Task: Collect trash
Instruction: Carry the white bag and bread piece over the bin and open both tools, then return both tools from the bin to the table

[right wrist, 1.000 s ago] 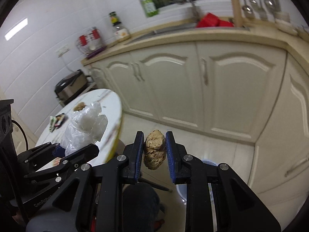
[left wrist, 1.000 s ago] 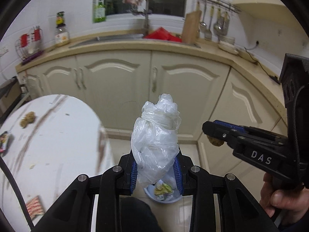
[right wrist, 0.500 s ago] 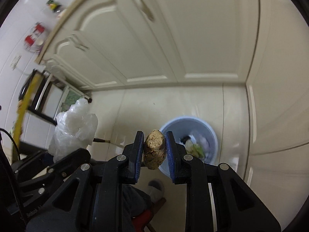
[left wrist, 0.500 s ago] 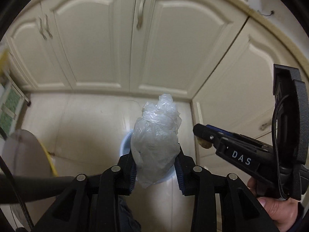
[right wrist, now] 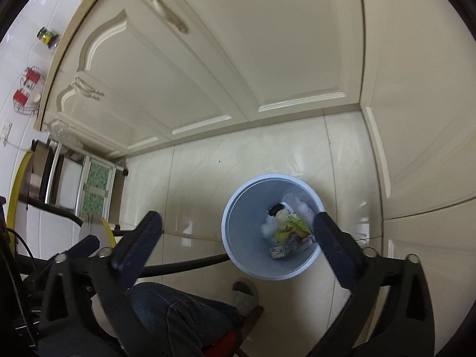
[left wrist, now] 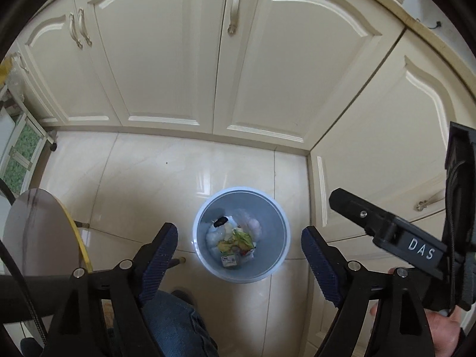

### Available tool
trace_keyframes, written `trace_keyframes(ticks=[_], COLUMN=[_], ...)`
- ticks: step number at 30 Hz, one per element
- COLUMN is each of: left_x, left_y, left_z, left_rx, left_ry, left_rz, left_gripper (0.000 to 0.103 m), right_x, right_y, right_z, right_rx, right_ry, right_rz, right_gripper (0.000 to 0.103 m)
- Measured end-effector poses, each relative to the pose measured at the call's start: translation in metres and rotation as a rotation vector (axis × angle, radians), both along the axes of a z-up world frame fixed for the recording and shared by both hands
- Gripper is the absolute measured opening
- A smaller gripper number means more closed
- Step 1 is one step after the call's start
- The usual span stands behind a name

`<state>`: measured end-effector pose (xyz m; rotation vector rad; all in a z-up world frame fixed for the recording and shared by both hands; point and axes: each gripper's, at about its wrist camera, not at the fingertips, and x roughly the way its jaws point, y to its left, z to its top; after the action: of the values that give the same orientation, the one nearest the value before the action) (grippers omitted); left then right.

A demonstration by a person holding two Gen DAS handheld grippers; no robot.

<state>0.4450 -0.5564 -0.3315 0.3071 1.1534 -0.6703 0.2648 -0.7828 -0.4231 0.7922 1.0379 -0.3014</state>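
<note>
Trash lies heaped in the round pale-blue plastic bin [left wrist: 269, 270] at lower centre, under left tongs [left wrist: 239, 263] and right tongs [right wrist: 235, 247], both just sprung wide and empty, so the crumpled bag and brown lump look delivered.

Soft indoor light, glare on floor tiles [left wrist: 205, 178], fisheye-bent edges, right view blurred

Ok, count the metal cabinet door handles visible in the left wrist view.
4: a pair at the upper left, one top centre, one on the right-hand cabinet. Another may be cut off at the far left edge.
</note>
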Motion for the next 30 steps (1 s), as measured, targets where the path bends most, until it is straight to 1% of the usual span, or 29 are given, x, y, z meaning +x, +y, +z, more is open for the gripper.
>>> trace_keyframes(ticks=[2,4,5,9,15,17,18,19,20,24,25,27,30], left_x=[-0.016,-0.024,-0.036,-0.060,-0.114,-0.129,-0.133,-0.146,-0.153,-0.190,-0.198,-0.220,-0.248], left_y=[0.005,0.014,0.024,0.051,0.127,0.158,0.169,0.183,0.202,0.269,0.282,0.307,0.354], left_z=[0.007,0.022,0.030,0.066,0.130,0.158,0.167,0.175,0.186,0.215,0.220,0.230,0.246], left_rx=[-0.012,-0.036,-0.048,-0.111,-0.210,-0.246,-0.255,-0.261,-0.270,-0.287,-0.289,-0.286,-0.287], left_ry=[-0.022,-0.052,-0.067,-0.135,-0.263,-0.309,-0.332,-0.351,-0.386,-0.470,-0.490,-0.532,-0.596], left_rz=[-0.002,-0.005,-0.005,0.001,0.053,0.092,0.112,0.127,0.153,0.237,0.256,0.297,0.370], left_gripper=[0.082,0.083,0.084,0.087,0.093,0.094,0.094,0.095,0.097,0.098,0.098,0.098,0.100], right_x=[-0.002,-0.008,-0.011,-0.021,-0.035,-0.037,-0.039,-0.038,-0.038,-0.033,-0.032,-0.031,-0.029], right_y=[0.001,0.002,0.003,0.010,0.043,0.057,0.069,0.077,0.092,0.140,0.157,0.179,0.224], right_z=[0.008,0.021,0.029,0.065,0.141,0.164,0.180,0.190,0.205,0.248,0.262,0.279,0.309], right_rx=[-0.011,-0.025,-0.032,-0.069,-0.136,-0.155,-0.169,-0.175,-0.187,-0.222,-0.234,-0.246,-0.265], right_ry=[0.007,0.004,-0.005,-0.056,-0.185,-0.226,-0.257,-0.276,-0.309,-0.395,-0.425,-0.463,-0.532], right_rz=[-0.012,-0.027,-0.033,-0.043,-0.019,0.003,0.021,0.034,0.062,0.153,0.185,0.221,0.293], right_gripper=[0.103,0.103,0.103,0.103,0.103,0.103,0.103,0.103,0.103,0.103,0.103,0.103,0.103])
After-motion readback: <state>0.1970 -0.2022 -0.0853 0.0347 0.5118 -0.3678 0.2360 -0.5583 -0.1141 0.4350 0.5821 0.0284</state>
